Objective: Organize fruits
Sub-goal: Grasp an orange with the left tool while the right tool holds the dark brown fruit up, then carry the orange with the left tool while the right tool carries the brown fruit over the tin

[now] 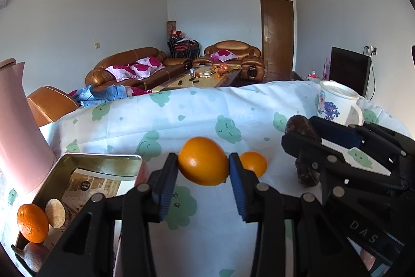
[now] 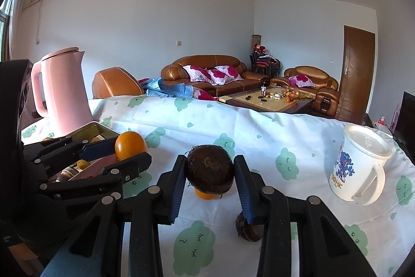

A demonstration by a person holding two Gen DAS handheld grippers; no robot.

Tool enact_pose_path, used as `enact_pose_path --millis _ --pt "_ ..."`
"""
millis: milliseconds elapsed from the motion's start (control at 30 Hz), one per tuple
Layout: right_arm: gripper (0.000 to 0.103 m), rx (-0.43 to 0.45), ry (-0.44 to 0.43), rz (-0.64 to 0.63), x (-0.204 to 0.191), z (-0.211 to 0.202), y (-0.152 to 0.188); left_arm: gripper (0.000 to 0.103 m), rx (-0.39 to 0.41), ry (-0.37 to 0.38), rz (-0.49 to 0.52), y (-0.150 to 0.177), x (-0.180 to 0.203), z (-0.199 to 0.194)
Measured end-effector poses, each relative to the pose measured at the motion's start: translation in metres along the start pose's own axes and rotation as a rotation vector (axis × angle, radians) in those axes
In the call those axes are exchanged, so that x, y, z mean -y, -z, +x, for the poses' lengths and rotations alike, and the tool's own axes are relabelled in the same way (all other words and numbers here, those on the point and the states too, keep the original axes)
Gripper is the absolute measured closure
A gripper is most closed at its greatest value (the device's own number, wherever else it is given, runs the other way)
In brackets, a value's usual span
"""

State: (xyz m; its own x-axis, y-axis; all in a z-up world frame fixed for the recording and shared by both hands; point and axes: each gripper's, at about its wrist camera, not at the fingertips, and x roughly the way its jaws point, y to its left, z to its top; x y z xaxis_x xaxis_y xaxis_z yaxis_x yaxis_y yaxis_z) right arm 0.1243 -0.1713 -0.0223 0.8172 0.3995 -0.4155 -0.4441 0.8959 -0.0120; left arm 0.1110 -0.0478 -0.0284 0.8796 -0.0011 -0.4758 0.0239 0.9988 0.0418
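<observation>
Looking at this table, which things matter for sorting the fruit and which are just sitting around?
For the job: round orange clamped in left tool; dark brown rough fruit clamped in right tool; small orange on cloth; open metal tin holding another orange.
Lying about: pink kettle; white printed mug.

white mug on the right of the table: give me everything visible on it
The white mug looks like glossy plastic or ceramic, with a blue cartoon print and gold lettering on its side, a white lid seated on top and a big loop handle facing the camera's right. It stands upright on the green-patterned tablecloth near the table's right edge, apart from the fruit; neither gripper touches it.
</observation>
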Motion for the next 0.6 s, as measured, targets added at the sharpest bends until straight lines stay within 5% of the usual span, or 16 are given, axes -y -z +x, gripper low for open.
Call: enact_pose_path --millis 600 --pt "0.064 0.037 0.003 -0.008 -0.001 -0.009 0.001 0.062 0.05 -0.001 0.0 0.002 -0.001 -0.013"
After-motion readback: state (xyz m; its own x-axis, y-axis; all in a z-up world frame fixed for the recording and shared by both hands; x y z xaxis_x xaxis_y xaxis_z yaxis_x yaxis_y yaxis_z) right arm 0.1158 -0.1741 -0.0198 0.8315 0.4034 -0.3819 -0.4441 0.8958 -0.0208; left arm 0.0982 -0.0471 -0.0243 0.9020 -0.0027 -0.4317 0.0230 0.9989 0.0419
